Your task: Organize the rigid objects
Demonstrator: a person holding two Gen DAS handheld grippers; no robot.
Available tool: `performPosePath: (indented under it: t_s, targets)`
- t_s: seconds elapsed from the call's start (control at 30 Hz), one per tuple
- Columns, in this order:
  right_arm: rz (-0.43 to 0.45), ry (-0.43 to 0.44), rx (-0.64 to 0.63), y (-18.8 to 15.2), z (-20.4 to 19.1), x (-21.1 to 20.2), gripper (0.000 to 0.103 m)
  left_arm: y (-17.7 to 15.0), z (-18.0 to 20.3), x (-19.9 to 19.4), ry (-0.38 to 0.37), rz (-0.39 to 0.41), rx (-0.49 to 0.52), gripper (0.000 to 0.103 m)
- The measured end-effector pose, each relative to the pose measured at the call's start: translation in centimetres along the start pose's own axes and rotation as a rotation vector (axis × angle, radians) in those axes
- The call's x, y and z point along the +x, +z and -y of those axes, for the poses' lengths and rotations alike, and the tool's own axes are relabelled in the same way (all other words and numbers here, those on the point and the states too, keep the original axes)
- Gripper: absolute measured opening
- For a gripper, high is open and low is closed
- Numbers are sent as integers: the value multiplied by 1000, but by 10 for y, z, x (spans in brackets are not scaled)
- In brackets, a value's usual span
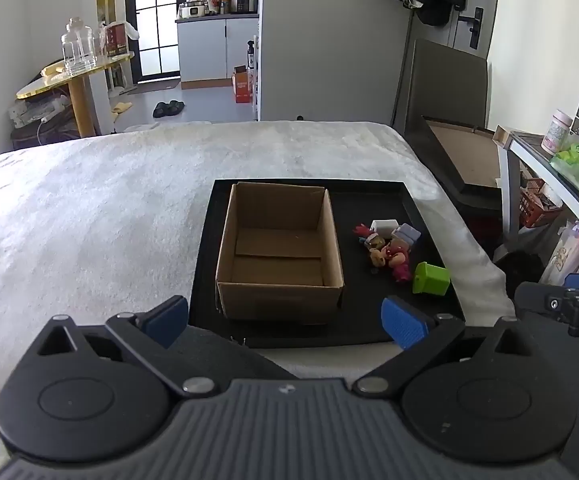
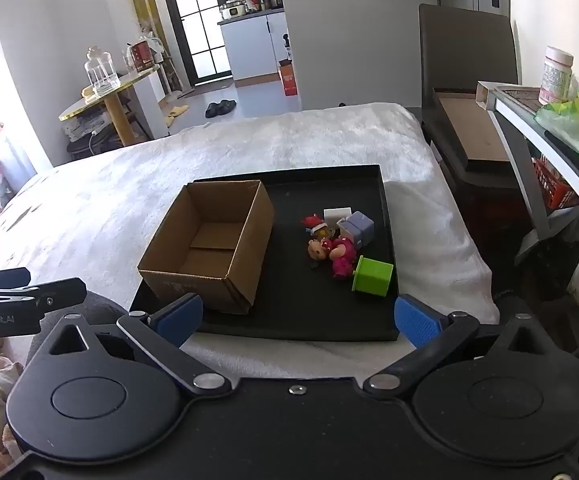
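Observation:
An open, empty cardboard box (image 1: 279, 254) (image 2: 209, 246) stands on the left half of a black tray (image 1: 369, 320) (image 2: 309, 320) on a white blanket. Right of the box lies a small heap: a green cube (image 1: 431, 278) (image 2: 372, 276), a grey-lilac block (image 1: 406, 234) (image 2: 356, 227), a white block (image 1: 384, 227) (image 2: 338, 215) and red and pink toy figures (image 1: 389, 256) (image 2: 331, 250). My left gripper (image 1: 285, 318) is open just short of the tray's near edge, in front of the box. My right gripper (image 2: 297, 316) is open too, over the near edge, with nothing between the fingers.
The white blanket (image 1: 89, 220) covers a bed that stretches to the left and beyond the tray. To the right stand a dark chair (image 2: 465, 52) and a shelf with a green bag (image 2: 577, 124). A round gold table (image 1: 69, 76) with a glass jar stands far left.

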State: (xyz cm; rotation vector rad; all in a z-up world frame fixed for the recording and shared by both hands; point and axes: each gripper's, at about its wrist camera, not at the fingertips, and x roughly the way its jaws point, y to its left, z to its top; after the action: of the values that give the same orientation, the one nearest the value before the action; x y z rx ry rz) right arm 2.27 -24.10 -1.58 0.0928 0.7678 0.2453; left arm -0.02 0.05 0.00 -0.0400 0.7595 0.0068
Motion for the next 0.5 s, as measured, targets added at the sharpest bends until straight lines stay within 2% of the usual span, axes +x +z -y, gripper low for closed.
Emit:
performPosePath:
  t_s: [0.5]
  targets:
    - [10, -1, 5, -2, -1, -2, 103, 2, 1, -6, 7, 22, 10, 102]
